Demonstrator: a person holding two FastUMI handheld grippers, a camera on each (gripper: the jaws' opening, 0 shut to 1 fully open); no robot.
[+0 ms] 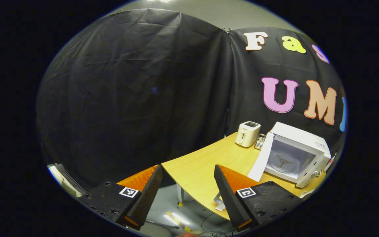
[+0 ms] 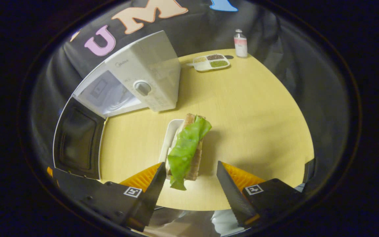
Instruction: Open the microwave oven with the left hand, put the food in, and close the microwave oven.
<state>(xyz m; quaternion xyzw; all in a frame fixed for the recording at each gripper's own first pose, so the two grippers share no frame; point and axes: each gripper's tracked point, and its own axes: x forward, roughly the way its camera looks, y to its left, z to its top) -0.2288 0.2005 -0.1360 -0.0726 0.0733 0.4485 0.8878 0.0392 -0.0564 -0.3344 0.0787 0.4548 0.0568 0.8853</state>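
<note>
With the microwave oven (image 2: 133, 85) door (image 2: 77, 140) swung wide, the right gripper (image 2: 189, 179) hovers over the sandwich (image 2: 188, 148) on the counter (image 2: 258, 125), jaws released for pickup, while the left gripper (image 1: 188, 184) hangs back, released.

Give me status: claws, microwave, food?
Both claws open, empty. Microwave door open. Sandwich on the table, between right claw's fingers, ungripped.

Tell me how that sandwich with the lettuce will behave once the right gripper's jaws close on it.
The sandwich stands on edge against a white plate, so it will probably tip if nudged. Its lettuce leaf droops over the side and looks floppy, likely to slide out. The bread layers seem soft, so a hard squeeze may crush them.
</note>
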